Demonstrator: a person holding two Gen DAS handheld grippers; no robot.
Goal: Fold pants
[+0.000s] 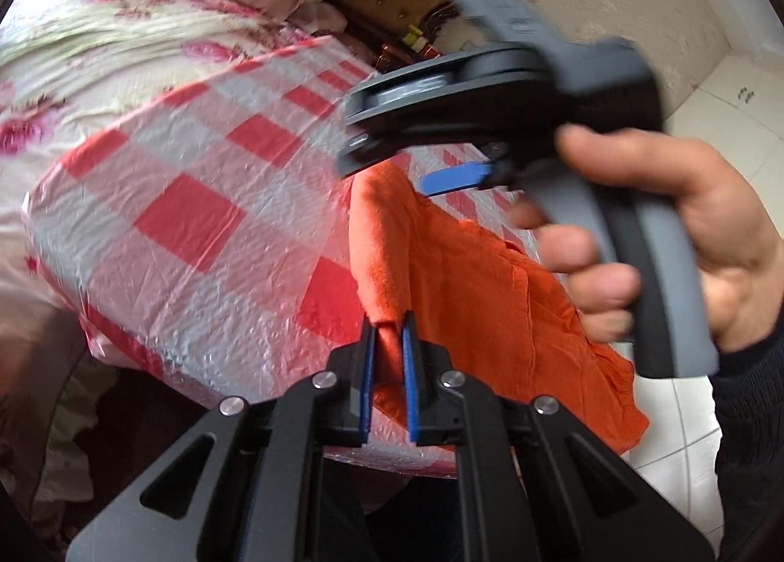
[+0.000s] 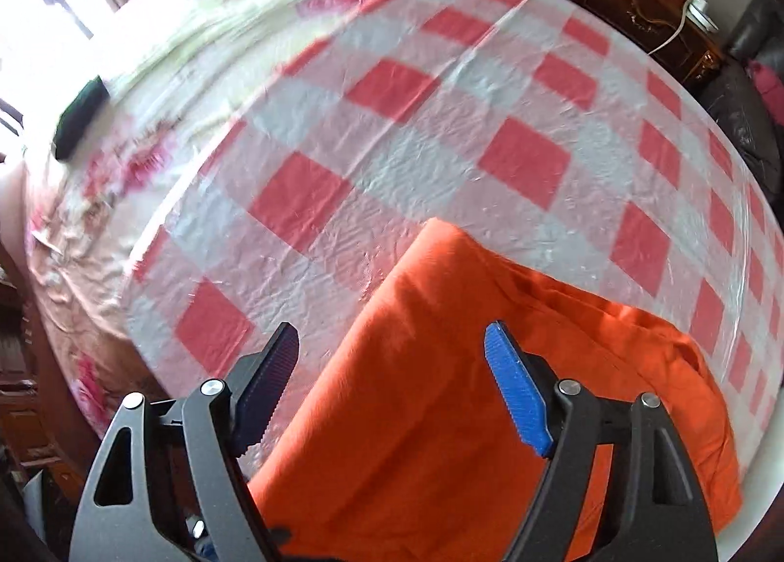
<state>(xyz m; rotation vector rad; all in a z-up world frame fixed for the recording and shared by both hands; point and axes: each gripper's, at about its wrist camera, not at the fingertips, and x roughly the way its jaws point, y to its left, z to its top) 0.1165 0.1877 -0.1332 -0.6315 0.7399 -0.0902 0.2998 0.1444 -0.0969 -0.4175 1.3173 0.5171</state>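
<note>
Left wrist view: your left gripper point(image 1: 389, 341) is pinching a fold of the orange pants point(image 1: 470, 278), which are lying on the checked cover point(image 1: 196, 199) toward 3 o'clock. Keep that pinch firm while lifting. Right wrist view: your right gripper point(image 2: 392, 366) is hovering wide open, holding nothing, over the pants point(image 2: 416, 415) at 6 o'clock; lower onto an edge before closing.

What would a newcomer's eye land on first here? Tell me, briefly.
The bright orange pants lying on the red-and-white checked plastic sheet that covers the bed. Next, the left gripper shut on a bunched fold of that cloth, while the right gripper hangs open above it, held in a hand.
</note>
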